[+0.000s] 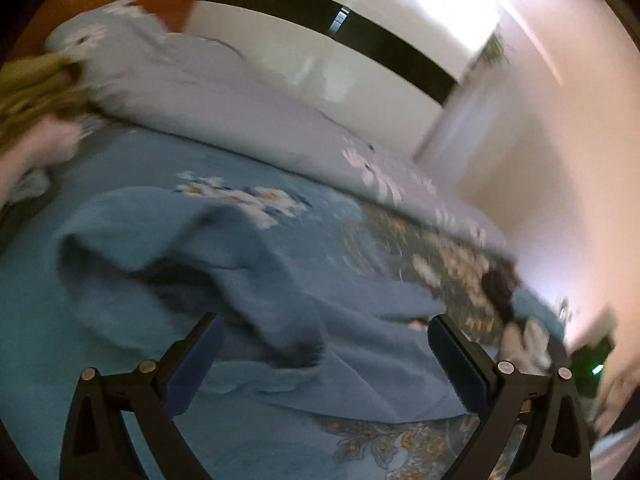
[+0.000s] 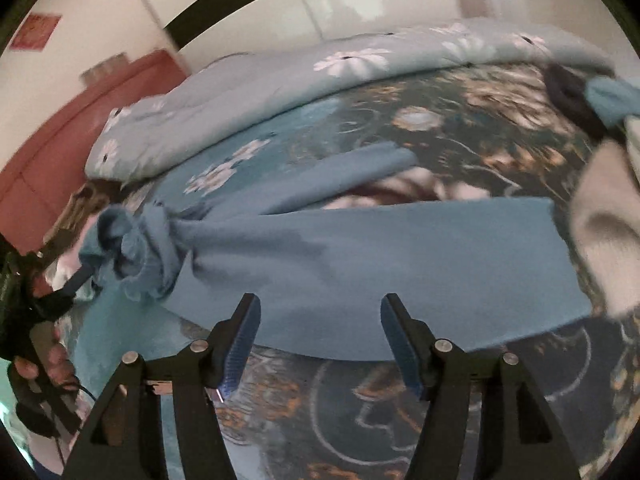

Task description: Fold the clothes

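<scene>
Both grippers, left gripper [image 1: 324, 344] and right gripper [image 2: 320, 320], jaws spread, gripping nothing, poised over the blue garment [image 2: 360, 256] sprawled on the bed [image 2: 400, 400], bunched toward nine o'clock, seemingly awaiting flattening.

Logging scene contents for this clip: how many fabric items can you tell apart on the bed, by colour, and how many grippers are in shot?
Blue garment: 1
Pale blue daisy-print quilt: 1
Olive-green clothing: 1 heap, blurred
Whitish clothing: 1, blurred
Grippers, both open: 2, the left gripper and the right gripper
Total: 6
</scene>
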The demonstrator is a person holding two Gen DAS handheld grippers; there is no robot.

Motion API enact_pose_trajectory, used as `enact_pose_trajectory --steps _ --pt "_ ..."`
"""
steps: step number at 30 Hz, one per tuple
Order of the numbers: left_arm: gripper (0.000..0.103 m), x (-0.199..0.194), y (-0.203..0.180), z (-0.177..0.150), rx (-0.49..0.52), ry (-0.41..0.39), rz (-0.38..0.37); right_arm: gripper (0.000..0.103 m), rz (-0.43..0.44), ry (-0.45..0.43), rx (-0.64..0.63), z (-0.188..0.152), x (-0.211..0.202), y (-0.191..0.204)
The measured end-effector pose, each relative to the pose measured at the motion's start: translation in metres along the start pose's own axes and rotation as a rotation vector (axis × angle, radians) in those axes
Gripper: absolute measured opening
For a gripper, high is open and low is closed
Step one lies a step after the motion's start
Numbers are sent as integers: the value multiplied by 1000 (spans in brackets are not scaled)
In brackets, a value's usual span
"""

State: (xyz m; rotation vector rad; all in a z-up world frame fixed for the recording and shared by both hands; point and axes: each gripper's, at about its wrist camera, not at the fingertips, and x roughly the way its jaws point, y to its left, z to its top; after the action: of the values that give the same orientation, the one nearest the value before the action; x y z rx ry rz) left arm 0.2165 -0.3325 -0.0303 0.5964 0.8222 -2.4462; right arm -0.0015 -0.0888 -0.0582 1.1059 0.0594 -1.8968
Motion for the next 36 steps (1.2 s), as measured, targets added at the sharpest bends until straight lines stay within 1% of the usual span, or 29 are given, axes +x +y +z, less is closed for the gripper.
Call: enact_pose_trajectory --steps 1,3,4,5,6,8,9,10,12,14,17,19,22,26,28,31,36 --pt "103 8 -3 -1 18 19 11 64 -1 -4 7 1 -2 -3" --pt "97 24 -9 -4 51 57 35 64 -1 -7 9 0 -5 -5" --pt "88 30 -8 -6 52 77 52 64 -1 -8 8 -1 -6 -5" --pt "74 34 -6 -8 49 91 64 64 -1 -9 5 -1 -7 -6" --pt "65 37 -3 -9 42 107 78 64 -2 -11 5 -2 -7 -7" --pt "23 38 9 -13 9 130 103 64 3 -8 12 -4 -7 -8" --pt "14 35 16 -14 -12 132 112 64 6 -5 20 -5 -7 -9" --pt "5 28 22 -13 -33 115 110 64 8 -2 28 -6 -6 -11" --pt "5 13 35 -12 -75 76 108 64 14 1 44 -7 -6 -13" --pt "5 -17 48 -9 -100 -3 113 64 16 -3 61 -8 -8 -16" --pt "5 -75 79 -1 -161 -150 176 64 14 -18 88 -10 -14 -24" --pt "5 -113 106 3 -218 -241 245 64 2 -24 119 -12 -18 -32" --pt "5 -147 132 4 -275 -320 317 64 -20 -33 167 -14 -24 -44" --pt "5 -174 155 -3 -316 -359 367 64 -50 -46 232 -18 -33 -60" --pt "5 -175 160 -10 -332 -366 385 64 -64 -52 265 -20 -37 -68" --pt "1 -177 172 -20 -369 -363 411 64 -96 -60 316 -24 -45 -83" --pt "1 -178 189 -33 -433 -342 391 64 -136 -61 397 -29 -50 -107"
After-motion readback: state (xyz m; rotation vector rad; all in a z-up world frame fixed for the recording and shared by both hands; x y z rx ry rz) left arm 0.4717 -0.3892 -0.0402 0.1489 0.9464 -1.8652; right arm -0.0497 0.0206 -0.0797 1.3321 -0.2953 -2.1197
